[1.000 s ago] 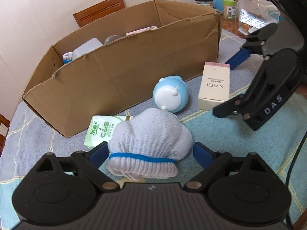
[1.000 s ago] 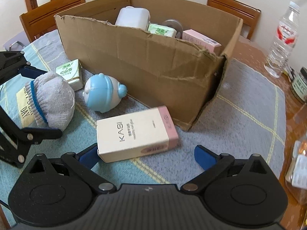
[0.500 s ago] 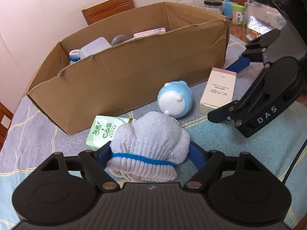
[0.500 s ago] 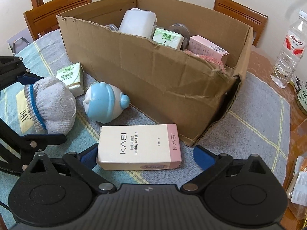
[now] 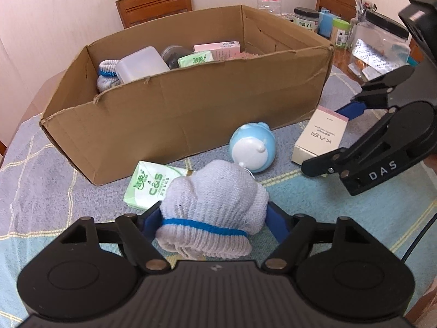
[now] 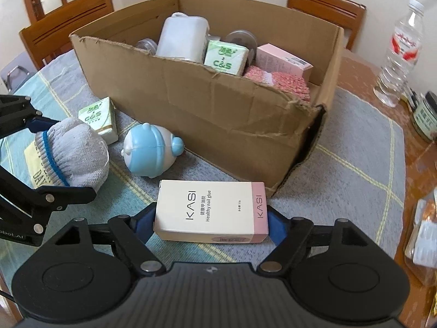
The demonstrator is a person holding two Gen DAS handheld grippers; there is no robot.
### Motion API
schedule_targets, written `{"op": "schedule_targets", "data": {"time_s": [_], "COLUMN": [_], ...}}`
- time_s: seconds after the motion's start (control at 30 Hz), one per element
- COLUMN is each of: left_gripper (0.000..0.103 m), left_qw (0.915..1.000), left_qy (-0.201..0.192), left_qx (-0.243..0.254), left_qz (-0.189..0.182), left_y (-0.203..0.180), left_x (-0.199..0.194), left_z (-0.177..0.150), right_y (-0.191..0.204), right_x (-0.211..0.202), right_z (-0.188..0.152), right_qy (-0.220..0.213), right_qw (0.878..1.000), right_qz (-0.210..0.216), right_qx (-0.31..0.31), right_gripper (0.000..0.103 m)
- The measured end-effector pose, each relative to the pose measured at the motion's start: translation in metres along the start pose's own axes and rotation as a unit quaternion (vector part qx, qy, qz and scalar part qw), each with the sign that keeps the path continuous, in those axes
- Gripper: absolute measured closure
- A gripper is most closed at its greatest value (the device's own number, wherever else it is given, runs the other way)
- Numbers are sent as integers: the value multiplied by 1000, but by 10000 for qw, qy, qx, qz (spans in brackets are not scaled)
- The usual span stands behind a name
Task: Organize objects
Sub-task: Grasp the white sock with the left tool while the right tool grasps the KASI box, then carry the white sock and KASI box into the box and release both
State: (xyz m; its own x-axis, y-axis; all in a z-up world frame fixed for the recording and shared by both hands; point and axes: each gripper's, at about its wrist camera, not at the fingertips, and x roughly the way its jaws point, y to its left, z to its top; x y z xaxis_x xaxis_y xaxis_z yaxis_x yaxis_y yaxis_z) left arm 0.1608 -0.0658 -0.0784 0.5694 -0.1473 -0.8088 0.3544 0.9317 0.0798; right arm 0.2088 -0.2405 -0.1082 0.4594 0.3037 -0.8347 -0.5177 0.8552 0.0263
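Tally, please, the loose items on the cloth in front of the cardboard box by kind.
Rolled grey gloves: 1
Green C&S tissue packs: 1
Blue-and-white round toys: 1
KASI nail glue boxes: 1
Total: 4

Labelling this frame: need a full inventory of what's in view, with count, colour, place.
cardboard box: 1, brown, mid-table, partly filled
KASI carton: 1, cream and pink, between right jaws
knit glove bundle: 1, white with blue band, between left jaws
round toy: 1, blue-white, before box
C&S tissue pack: 1, green, beside bundle
water bottle: 1, clear, table edge
left gripper: black, blue pads, closing
right gripper: same, closing
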Motion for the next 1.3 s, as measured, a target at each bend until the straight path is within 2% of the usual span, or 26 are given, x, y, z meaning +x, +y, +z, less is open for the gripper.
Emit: {"op": "schedule_targets", "data": {"time_s": [0.33, 0.73, 0.87, 1.07, 1.3], "left_gripper": [27, 27, 27, 27, 27], "left_qw": [9990, 9958, 9953, 9957, 9953], "left_qy": [134, 171, 156, 33, -166], "left_qx": [-74, 227, 193, 9, 25], "left_qz": [-414, -869, -932, -924, -952], "left_y": [13, 18, 20, 30, 55], "left_x": [-14, -49, -58, -70, -75], "left_z": [8, 27, 37, 59, 91], "right_y": [9, 20, 22, 20, 19], "right_x": [-21, -56, -70, -87, -110], "right_z": [1, 12, 18, 27, 52], "right_qy": [234, 309, 207, 22, -360], "right_qw": [9992, 9981, 9981, 9987, 9981], "right_qz": [-137, -285, -372, -218, -106], "right_qx": [302, 448, 444, 457, 485], "right_gripper": [19, 19, 19, 19, 19]}}
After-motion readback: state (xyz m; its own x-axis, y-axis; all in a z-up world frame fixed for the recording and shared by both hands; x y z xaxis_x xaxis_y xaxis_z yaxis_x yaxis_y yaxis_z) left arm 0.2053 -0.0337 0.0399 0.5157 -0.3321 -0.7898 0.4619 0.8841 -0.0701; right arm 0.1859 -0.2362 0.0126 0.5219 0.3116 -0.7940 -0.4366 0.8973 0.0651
